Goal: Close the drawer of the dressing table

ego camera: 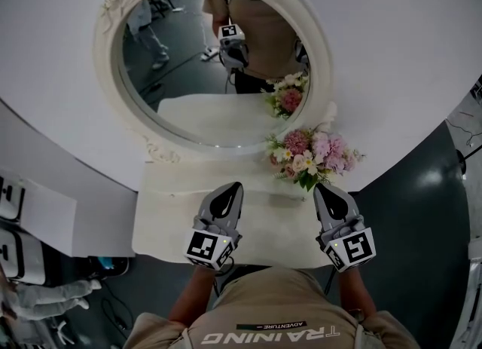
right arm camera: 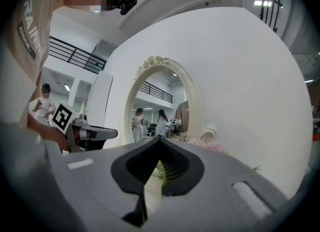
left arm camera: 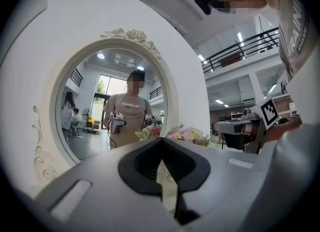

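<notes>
The white dressing table (ego camera: pixel 169 215) stands against a curved white wall, with an oval carved mirror (ego camera: pixel 203 61) above it. No drawer shows in any view; the table's front edge is hidden below my arms and body. My left gripper (ego camera: pixel 233 187) hovers over the left half of the table top, jaws together, holding nothing. My right gripper (ego camera: pixel 322 188) hovers over the right half, just in front of the flower bouquet (ego camera: pixel 312 151), also shut and empty. In the left gripper view the left gripper (left arm camera: pixel 161 141) points at the mirror (left arm camera: pixel 110 110). The right gripper (right arm camera: pixel 160 140) aims past the flowers (right arm camera: pixel 212 147).
The mirror reflects the person with both grippers, and the bouquet. White cabinets (ego camera: pixel 30 219) stand to the table's left, with cables (ego camera: pixel 113 310) on the dark floor below them. More equipment sits at the right edge (ego camera: pixel 467 129).
</notes>
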A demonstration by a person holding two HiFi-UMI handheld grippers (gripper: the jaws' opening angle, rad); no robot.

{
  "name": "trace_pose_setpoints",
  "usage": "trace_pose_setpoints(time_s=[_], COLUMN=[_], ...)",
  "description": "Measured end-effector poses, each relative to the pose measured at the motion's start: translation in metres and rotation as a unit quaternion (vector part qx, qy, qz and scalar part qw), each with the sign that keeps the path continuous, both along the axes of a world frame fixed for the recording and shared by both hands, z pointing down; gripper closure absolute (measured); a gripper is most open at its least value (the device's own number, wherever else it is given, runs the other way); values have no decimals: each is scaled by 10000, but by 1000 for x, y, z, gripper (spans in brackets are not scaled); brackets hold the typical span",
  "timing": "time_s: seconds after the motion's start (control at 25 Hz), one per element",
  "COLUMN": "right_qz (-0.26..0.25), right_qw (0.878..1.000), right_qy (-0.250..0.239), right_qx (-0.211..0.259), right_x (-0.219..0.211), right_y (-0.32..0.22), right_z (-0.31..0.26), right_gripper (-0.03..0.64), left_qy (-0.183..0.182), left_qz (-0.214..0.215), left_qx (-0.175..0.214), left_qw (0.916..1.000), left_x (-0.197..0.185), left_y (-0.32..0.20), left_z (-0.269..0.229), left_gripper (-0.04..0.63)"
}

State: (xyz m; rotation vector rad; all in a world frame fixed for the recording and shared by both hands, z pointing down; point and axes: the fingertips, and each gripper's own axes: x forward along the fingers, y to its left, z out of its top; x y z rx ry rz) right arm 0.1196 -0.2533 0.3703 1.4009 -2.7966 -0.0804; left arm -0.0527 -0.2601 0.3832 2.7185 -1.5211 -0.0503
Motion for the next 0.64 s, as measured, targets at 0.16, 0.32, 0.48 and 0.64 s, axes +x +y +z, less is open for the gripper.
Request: trace_pose_setpoints(time_s=[0.16, 0.32, 0.48, 0.64], right_qz=[-36, -40, -101, -176], right_qw=[9999, 9999, 9998, 9997], right_qy=[92, 5, 26, 104], right_qx=[-82, -146, -183, -164], right_x=[-2, -1, -4, -7], right_y=[4, 5, 7, 6], right_z=[10, 15, 17, 22], right_gripper=[615, 615, 615, 615], left_qy=[139, 231, 318, 271], left_qz=[51, 22, 81, 92], left_qx=[-144, -222, -304, -356], left_qw=[9998, 9995, 9990, 9990], left_x=[0, -2, 2, 4], left_y=[4, 5, 8, 12], left_z=[14, 18, 21, 28], left_gripper=[581, 581, 581, 581])
